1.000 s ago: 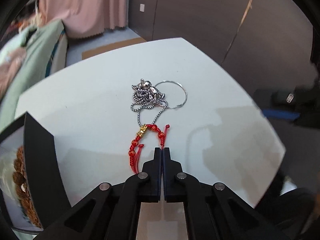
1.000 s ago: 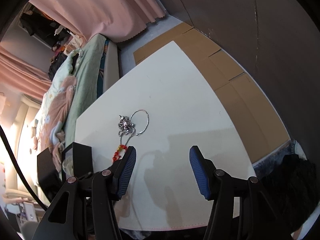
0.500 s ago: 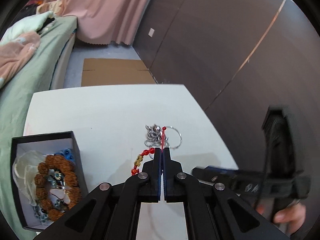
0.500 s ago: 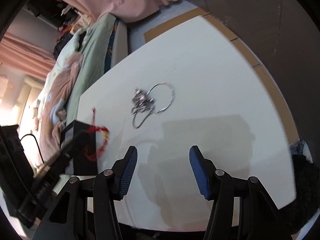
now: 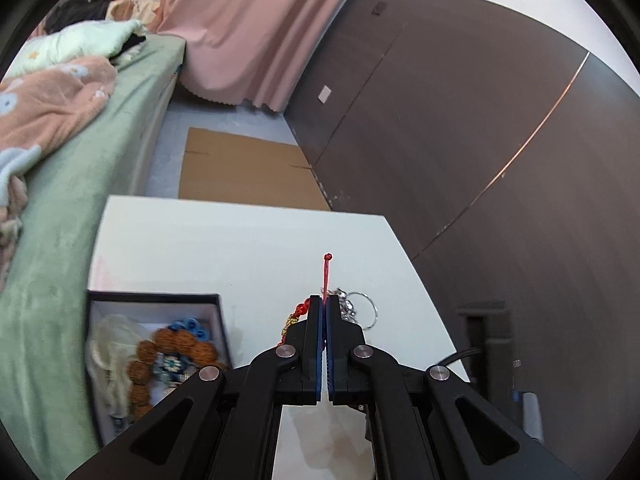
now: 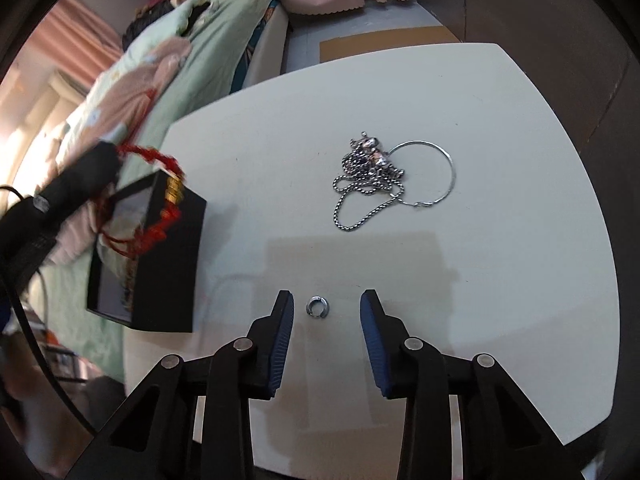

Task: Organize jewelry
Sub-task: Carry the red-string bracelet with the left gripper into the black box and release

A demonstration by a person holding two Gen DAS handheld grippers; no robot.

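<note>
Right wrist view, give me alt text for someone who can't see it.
The open right tool hovers over a white table, a small silver ring between its fingertips. Beyond lie a tangled silver chain and hoop; at left, the left tool carries a red bracelet above a black box.

Bright daylight, fisheye edges, left blur

I'm seeing the box [image 6: 160,256] sitting at the desk's [image 6: 500,280] left edge, the chain [image 6: 366,178] lying right of it, touching the hoop [image 6: 450,164]. The ring [image 6: 317,305] is lying between my right fingers [image 6: 280,332].
</note>
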